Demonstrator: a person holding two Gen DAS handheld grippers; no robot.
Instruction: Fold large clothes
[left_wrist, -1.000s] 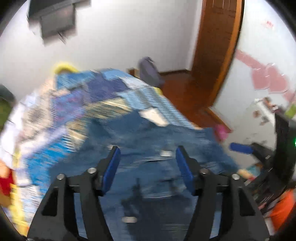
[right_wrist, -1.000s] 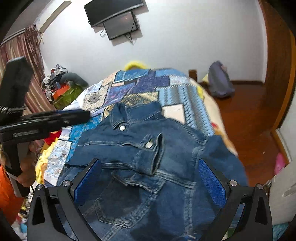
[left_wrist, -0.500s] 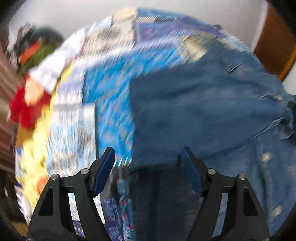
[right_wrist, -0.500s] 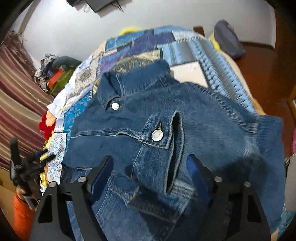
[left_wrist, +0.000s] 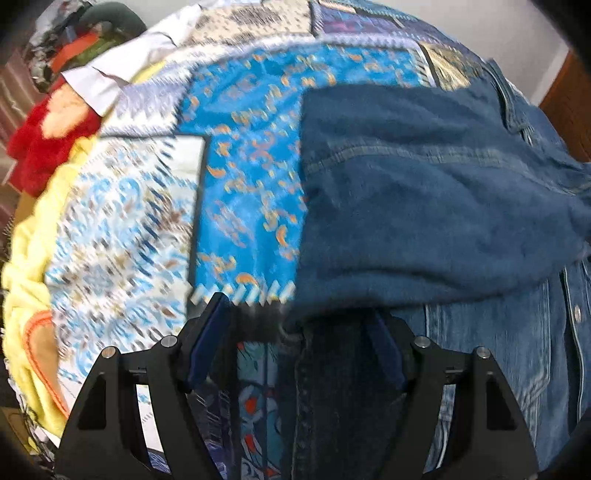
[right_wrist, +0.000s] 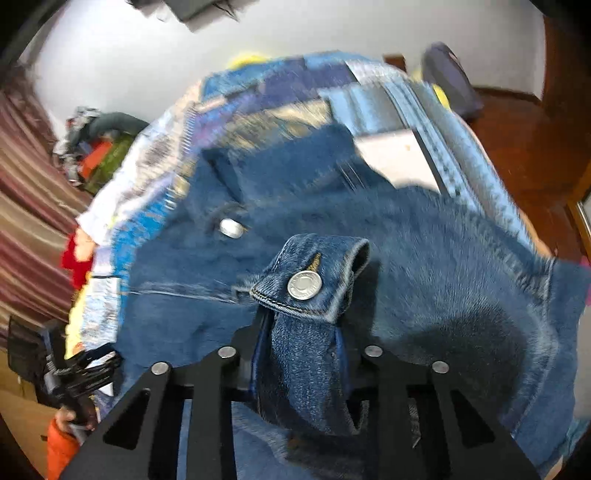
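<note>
Lying spread on the patchwork quilt (left_wrist: 255, 155), the denim jacket (right_wrist: 424, 258) is the reference landmark here. Right gripper (right_wrist: 301, 336): jaws have just been closing and now pinch the buttoned sleeve cuff (right_wrist: 310, 280), which stands up between the pads above the jacket front. Left gripper (left_wrist: 295, 347): jaws wide apart, over the jacket's left edge where denim meets quilt; a dark denim seam runs between the fingers, no pad visibly pressing on it. Folded-over sleeve (left_wrist: 424, 192) lies across the jacket just beyond the left gripper. Red plush toy (left_wrist: 44, 140) sits well apart from the jacket, at the quilt's far left edge.
</note>
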